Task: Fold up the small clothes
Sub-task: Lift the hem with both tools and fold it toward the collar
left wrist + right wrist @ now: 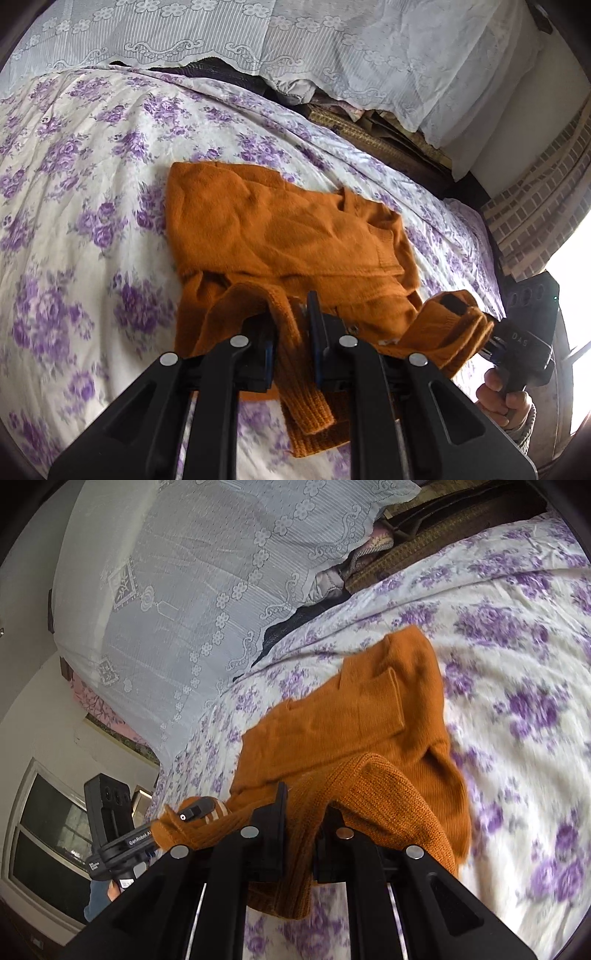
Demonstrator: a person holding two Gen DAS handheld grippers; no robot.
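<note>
Two grippers, both clamped on the same orange knit sweater (280, 236).

Left gripper (290, 325): jaws narrow, ribbed edge of the knit pinched between them, a ribbed strip hanging down below the fingers. Seen from the right wrist view, the left gripper (195, 810) sits low left, with orange fabric bunched over its tip.

Right gripper (304, 812): jaws narrow, thick fold of ribbed knit draped over and between them. From the left wrist view, the right gripper (456, 306) is at the right edge, fabric wrapped around its tip, with the person's hand (502, 398) on the handle below.

Sweater: near edge lifted at the two grip points; the rest lies on the bed sheet (74, 221), white with purple flowers. Body is partly folded, with a sleeve lying across the top (384, 701). Some motion blur on the sheet in both views.

Further out: white lace cloth (332, 44) hangs beyond the far side of the bed, with dark stacked fabrics (388, 136) showing under its hem. Window (48, 834) low left in the right wrist view.
</note>
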